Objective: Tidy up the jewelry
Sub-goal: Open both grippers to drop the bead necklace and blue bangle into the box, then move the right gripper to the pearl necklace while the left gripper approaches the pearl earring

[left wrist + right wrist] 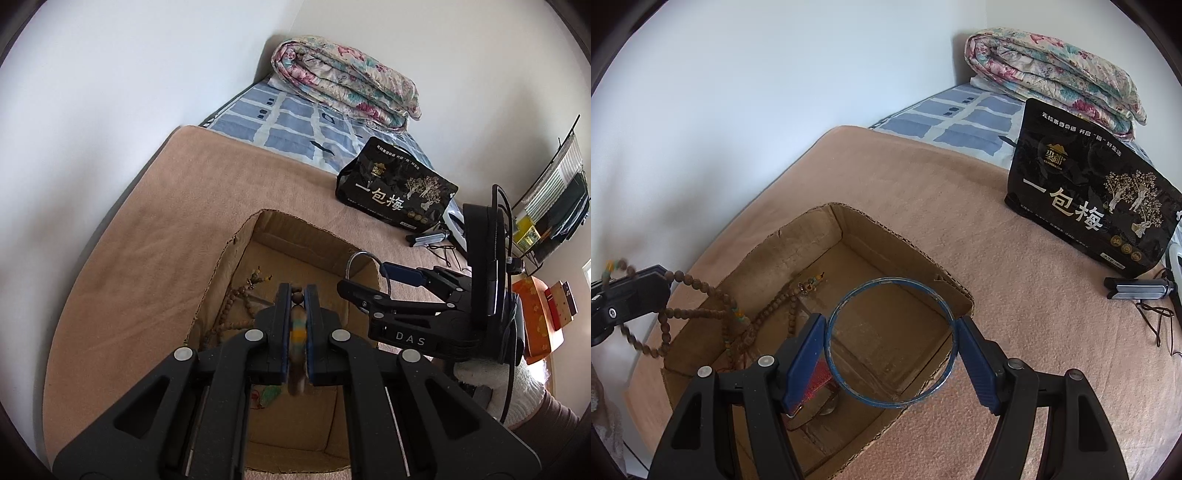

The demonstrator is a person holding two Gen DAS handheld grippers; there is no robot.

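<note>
Partly blurred bead necklace (297, 325) in left gripper (297, 295); bangle (890, 341) between right gripper (891, 338) fingers.

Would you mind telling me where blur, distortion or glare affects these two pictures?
Left wrist view: the beads pinched in the left gripper are smeared out of focus, and the bed edge bows under the fisheye. Right wrist view: the bangle in the right gripper is sharp, the trailing bead string at far left is motion-blurred, and there is no strong glare.

- Blue bangle (890, 341), worn pale in spots.
- Brown wooden bead strand (701, 314) with teal and amber accents.
- Tan cardboard box (886, 229).
- Peach blanket (942, 192).
- Black pouch (1089, 206), gold trees, white lettering.
- Floral quilt (1052, 74), pink and teal.
</note>
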